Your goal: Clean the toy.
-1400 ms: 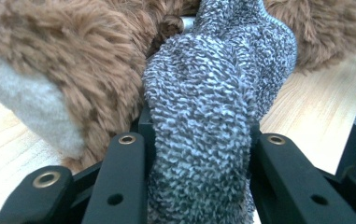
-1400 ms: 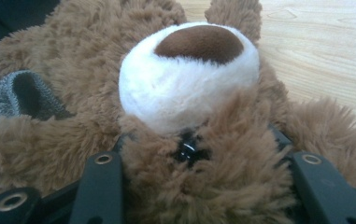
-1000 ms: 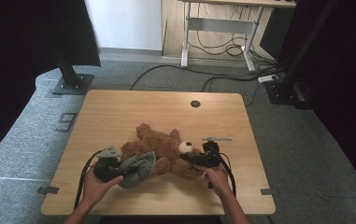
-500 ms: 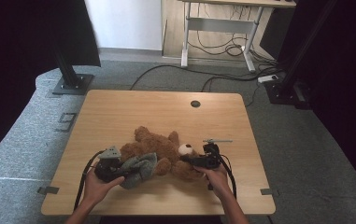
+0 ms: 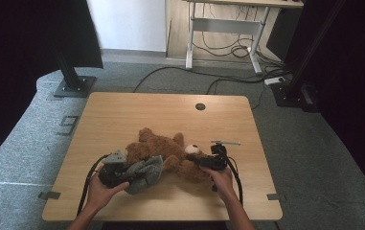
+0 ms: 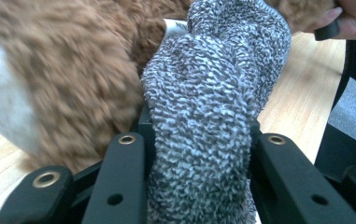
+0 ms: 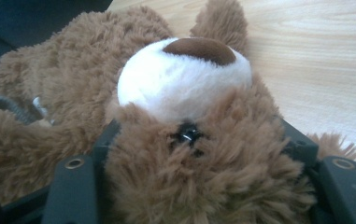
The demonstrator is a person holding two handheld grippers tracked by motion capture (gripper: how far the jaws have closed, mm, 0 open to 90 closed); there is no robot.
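Work in hand: fitting a grey knitted garment (image 5: 144,172) onto a brown teddy bear (image 5: 163,152) lying on the surface (image 5: 137,112).

Progress, as judged: the garment sits bunched against the bear's lower body, beside the left claw (image 5: 134,176), and does not appear pulled on. Dressing is at an early stage; most of it remains.

Left claw: its jaws are closed tight on a thick fold of the garment, which fills the gap between them in the left gripper view (image 6: 203,140). The left hand (image 5: 101,190) holds it low and near level, pointing toward the bear.

Right claw (image 5: 200,160): its jaws have just been opening, with the bear's head (image 7: 189,135) between them, snout beyond the tips. Fur brushes both jaws; whether they press I cannot tell. The right hand (image 5: 223,179) lies low, aimed at the head.
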